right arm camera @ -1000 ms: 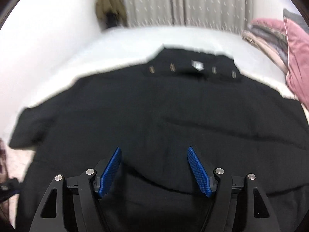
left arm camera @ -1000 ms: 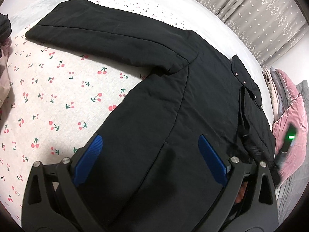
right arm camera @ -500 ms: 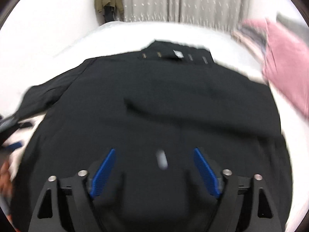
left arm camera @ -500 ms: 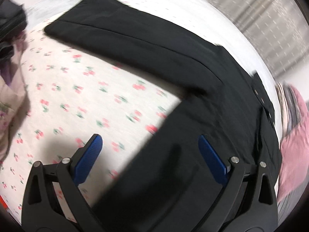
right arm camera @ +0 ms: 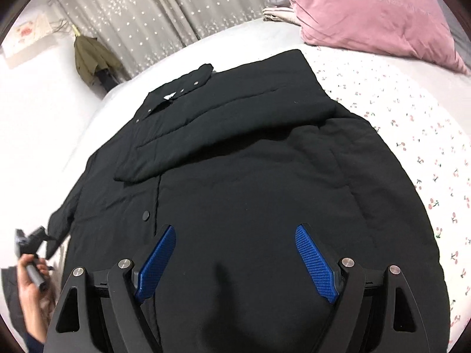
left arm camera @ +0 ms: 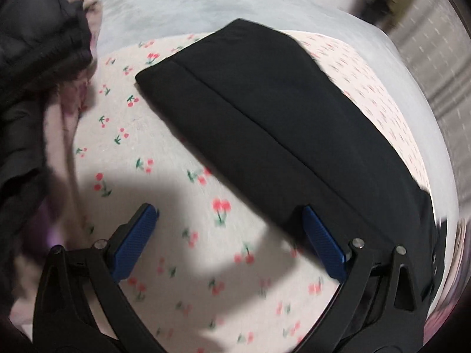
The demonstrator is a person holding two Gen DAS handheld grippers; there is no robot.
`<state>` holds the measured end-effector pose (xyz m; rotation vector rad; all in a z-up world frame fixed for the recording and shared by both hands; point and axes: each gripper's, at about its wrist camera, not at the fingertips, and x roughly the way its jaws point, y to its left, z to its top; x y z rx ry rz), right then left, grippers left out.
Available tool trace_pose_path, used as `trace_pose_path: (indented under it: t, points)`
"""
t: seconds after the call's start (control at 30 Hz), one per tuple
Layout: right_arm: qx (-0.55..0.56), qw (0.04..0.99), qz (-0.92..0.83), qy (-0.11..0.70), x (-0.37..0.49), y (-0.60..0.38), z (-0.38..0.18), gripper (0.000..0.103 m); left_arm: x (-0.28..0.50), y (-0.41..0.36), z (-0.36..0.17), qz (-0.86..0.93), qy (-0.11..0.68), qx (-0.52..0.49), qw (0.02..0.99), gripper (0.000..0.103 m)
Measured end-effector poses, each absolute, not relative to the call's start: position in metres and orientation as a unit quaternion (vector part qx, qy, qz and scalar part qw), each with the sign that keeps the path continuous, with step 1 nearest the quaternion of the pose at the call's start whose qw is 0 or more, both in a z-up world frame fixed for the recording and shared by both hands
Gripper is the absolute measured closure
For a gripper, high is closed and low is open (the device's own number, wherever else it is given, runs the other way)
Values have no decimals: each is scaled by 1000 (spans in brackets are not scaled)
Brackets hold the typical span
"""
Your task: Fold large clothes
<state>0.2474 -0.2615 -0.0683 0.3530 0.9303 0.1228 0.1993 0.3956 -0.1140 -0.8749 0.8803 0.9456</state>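
We count two grippers, one black coat and one pink pillow. Nearest in the right wrist view, the right gripper (right arm camera: 235, 259) points steeply down over the coat's lower body, its blue pads spread wide with nothing between them. The black coat (right arm camera: 250, 182) lies flat on the cherry-print bedsheet (right arm camera: 412, 123), one sleeve folded across its chest, snaps along the collar. At far left a hand (right arm camera: 28, 286) holds the other tool. Beyond lies the pink pillow (right arm camera: 368, 11). In the left wrist view, the left gripper (left arm camera: 229, 235) hangs open over bare sheet, beside the outstretched sleeve (left arm camera: 265, 117).
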Motion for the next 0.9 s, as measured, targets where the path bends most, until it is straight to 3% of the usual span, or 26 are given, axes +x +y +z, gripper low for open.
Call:
trace_pose_path:
  t: [0.1, 0.13, 0.17, 0.23, 0.27, 0.37, 0.63, 0.9]
  points:
    - [183, 872, 58, 451, 248, -266, -74, 18, 203, 400, -114, 452, 355, -378, 726, 7]
    - [183, 871, 59, 453, 247, -262, -76, 18, 203, 402, -114, 453, 342, -377, 732, 21]
    - [183, 870, 60, 455, 247, -262, -77, 18, 201, 404, -112, 451, 318, -375, 745, 48]
    - [186, 867, 68, 458, 249, -261, -79, 18, 195, 411, -115, 429, 292, -402, 755, 81]
    - [189, 866, 69, 458, 248, -260, -79, 18, 189, 418, -118, 415, 277, -432, 751, 89]
    - [193, 865, 72, 457, 248, -259, -80, 18, 175, 428, -119, 385, 231, -483, 752, 96]
    - [218, 860, 69, 456, 248, -269, -82, 18, 171, 409, -80, 349, 178, -480, 785, 98]
    - [244, 853, 71, 455, 249, -277, -82, 18, 210, 335, -2, 250, 143, -380, 879, 98]
